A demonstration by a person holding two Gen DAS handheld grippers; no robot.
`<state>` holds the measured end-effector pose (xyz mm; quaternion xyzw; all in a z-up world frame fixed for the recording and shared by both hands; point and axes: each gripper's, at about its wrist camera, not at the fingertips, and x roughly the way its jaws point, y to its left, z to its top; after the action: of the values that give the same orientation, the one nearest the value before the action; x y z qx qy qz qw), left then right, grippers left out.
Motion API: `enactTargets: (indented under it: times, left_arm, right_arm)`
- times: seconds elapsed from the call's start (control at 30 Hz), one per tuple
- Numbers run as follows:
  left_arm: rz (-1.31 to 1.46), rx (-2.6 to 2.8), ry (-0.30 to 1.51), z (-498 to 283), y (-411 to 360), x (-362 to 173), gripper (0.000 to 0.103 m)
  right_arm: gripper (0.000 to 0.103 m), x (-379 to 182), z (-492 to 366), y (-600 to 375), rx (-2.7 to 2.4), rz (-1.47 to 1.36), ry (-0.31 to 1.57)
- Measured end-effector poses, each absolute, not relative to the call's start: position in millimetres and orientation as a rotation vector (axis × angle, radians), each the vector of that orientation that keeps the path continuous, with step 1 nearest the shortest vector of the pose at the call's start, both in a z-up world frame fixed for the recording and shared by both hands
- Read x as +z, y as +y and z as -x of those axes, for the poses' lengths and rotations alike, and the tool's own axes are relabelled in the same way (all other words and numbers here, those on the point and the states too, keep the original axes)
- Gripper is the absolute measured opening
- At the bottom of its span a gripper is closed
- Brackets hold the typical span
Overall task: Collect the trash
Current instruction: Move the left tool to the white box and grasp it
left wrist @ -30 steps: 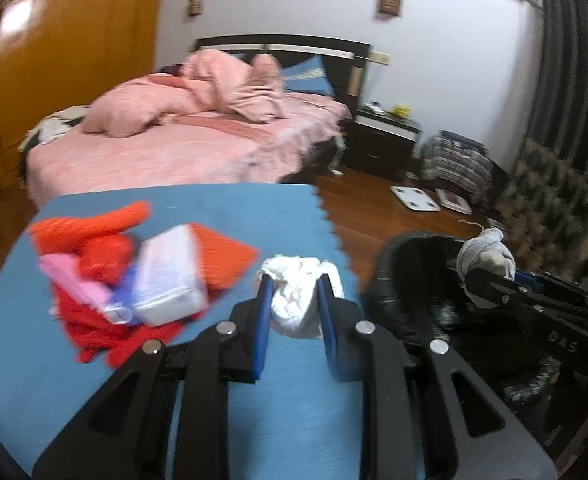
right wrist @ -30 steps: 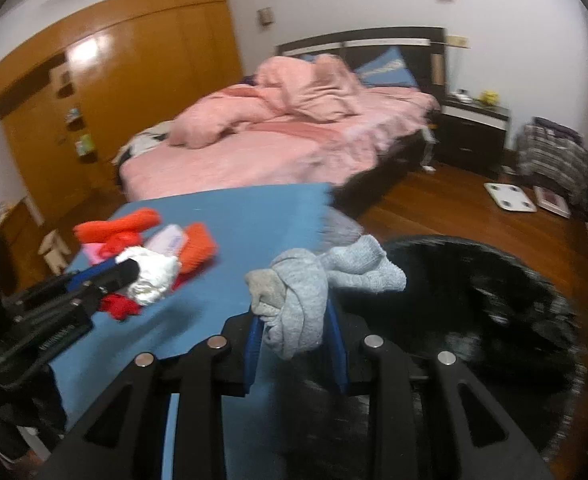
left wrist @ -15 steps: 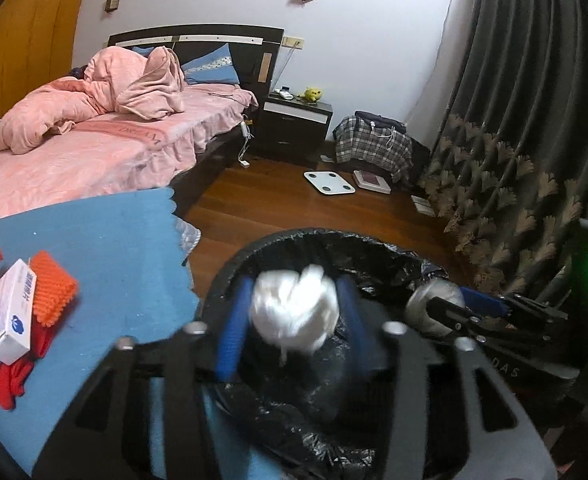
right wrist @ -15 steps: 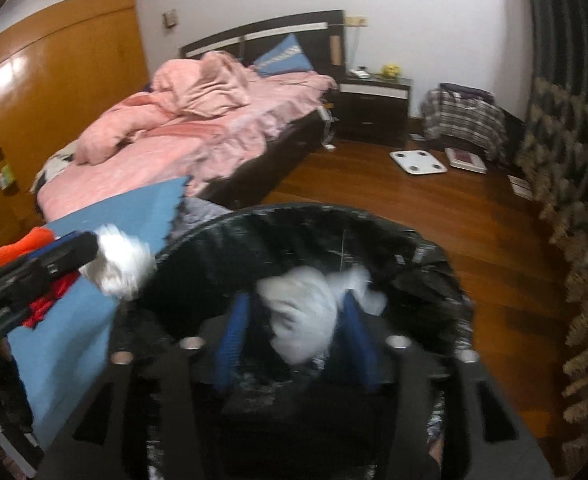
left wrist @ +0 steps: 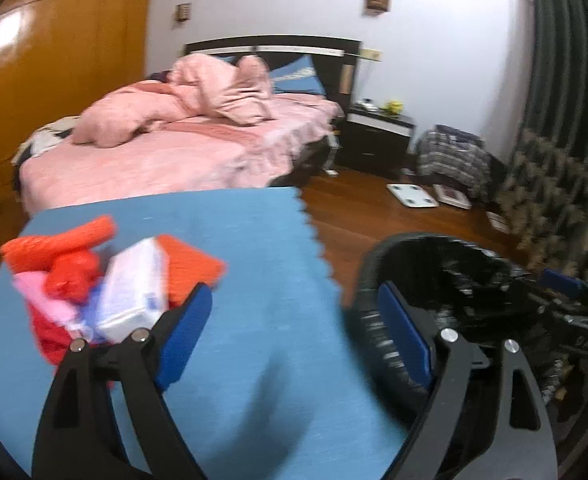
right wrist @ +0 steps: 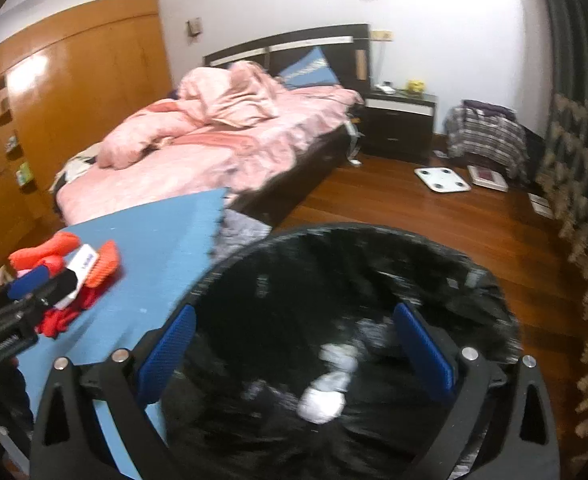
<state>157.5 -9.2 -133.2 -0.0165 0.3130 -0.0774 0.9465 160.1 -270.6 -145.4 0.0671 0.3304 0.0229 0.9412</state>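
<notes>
Bedroom setting: a pink-covered bed (left wrist: 182, 152) stands against the far wall, a dark nightstand (left wrist: 378, 140) to its right, a white scale (right wrist: 442, 179) on the wooden floor (right wrist: 394, 212) and wooden wardrobe doors (left wrist: 66, 80) on the left. Nearer the cameras lies a blue mat (left wrist: 230, 320) with a toothed right edge, and just off that edge stands a bin lined with a black bag (right wrist: 334, 288).

On the mat's left part sits a heap of items: orange and red pieces (left wrist: 58, 244), a white box (left wrist: 130, 292) and something pink. The left gripper (left wrist: 290, 332) hangs over the mat with its blue-padded jaws spread wide and nothing between them; its left finger overlaps the heap's near edge in the view, its right finger overlaps the bin rim. Whether either touches cannot be told through the blur.

The right gripper (right wrist: 294, 344) is poised above the bin mouth, jaws also wide apart and empty. Down inside the bag, seen between its fingers, lie pale crumpled wads of trash (right wrist: 326, 392), well below the pads. In the right wrist view the left gripper shows at the far left, in front of the heap
</notes>
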Motion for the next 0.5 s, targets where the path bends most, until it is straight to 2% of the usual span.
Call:
enactTargets:
  times: [0.3, 0.37, 0.5]
  left_arm:
    - [0.062, 0.043, 0.673, -176.6, 69.6, -145.0, 0.082]
    - [0.065, 0.063, 0.689, -185.0, 79.8, -150.3, 0.077]
    - [0.079, 0.091, 0.725, -200.5, 95.0, -162.0, 0.074]
  right_arm:
    - [0.097, -140.2, -194.8, -192.7, 0.179, -0.086, 0.647]
    - [0.097, -140.5, -204.3, -176.9, 0.201, -0.075, 0.639]
    - [0.097, -145.1, -223.1, -152.9, 0.233, -0.059, 0.638]
